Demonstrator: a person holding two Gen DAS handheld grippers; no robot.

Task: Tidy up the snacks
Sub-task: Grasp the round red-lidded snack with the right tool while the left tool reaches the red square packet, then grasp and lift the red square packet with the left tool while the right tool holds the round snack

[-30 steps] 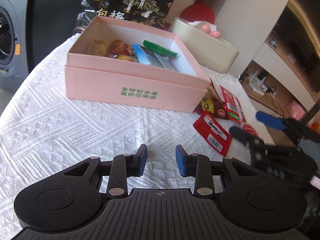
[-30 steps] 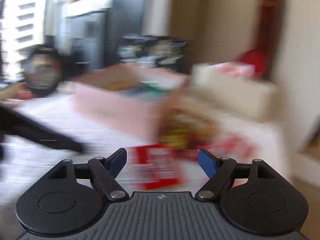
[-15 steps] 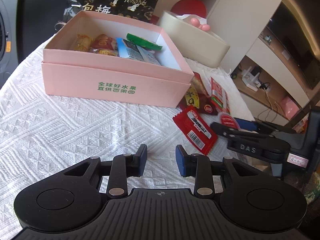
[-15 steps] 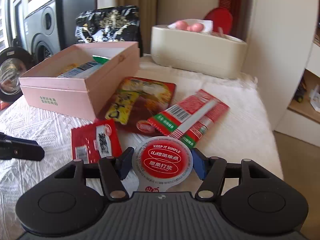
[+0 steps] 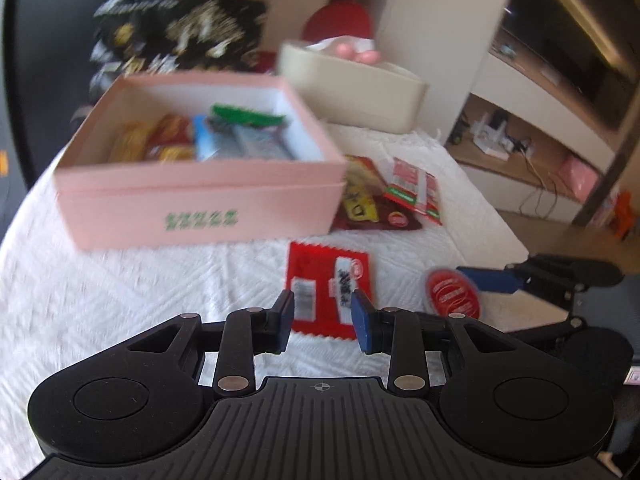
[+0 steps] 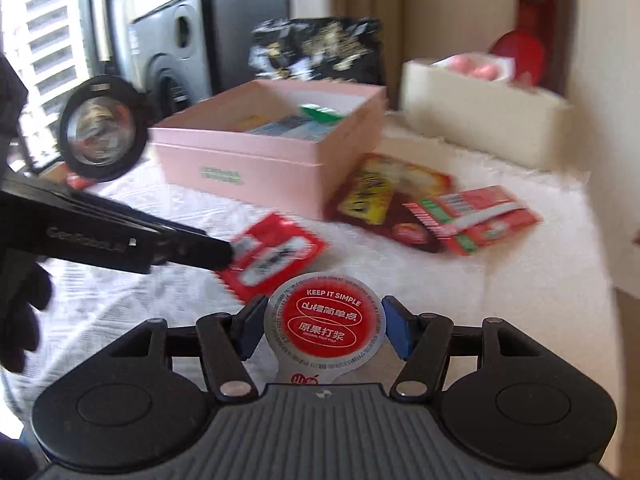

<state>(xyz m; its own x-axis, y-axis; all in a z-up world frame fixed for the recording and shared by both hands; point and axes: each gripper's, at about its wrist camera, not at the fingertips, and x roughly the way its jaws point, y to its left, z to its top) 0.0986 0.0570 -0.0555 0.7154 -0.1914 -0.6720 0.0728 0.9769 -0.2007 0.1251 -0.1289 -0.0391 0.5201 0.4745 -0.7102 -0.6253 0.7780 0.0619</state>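
Right gripper [image 6: 323, 326] clamped on a round jelly cup [image 6: 326, 322]: blue rubbery fingers [image 6: 394, 326] pressed against both sides of its silver foil rim, glossy red disc label facing up, small foil tab pointing back toward the ribbed grey body. Seen from the left wrist as a red disc [image 5: 452, 294] pinched at the near right part of the table [image 5: 100, 304].

Left gripper [image 5: 322, 316] loose, gripping nothing: flat blue fingers [image 5: 362, 322] narrowly parted, hovering above a flat red foil sachet [image 5: 330, 284] with zigzag-cut edges and white barcode patches. In the right wrist view, dark tapered tip [image 6: 200, 250] reaching over the same crinkly sachet [image 6: 276, 256]; gloved hand [image 6: 18, 264] at far left.

Table draped in white cloth with raised, quilted geometric weave. Rectangular pink cardboard box [image 5: 200, 204], matte, open-topped, white inside, green print on its front wall; stuffed with shiny wrappers in yellow, red, blue and green. Just right of the box, flat on the cloth: a glossy dark-red packet [image 5: 366, 200] with yellow patch, overlapped by a long red-and-green striped pouch [image 5: 414, 190]. Behind the box, a crumpled black bag [image 5: 180, 46] with gold print and a smooth cream oval container [image 5: 352, 88] with rounded corners.
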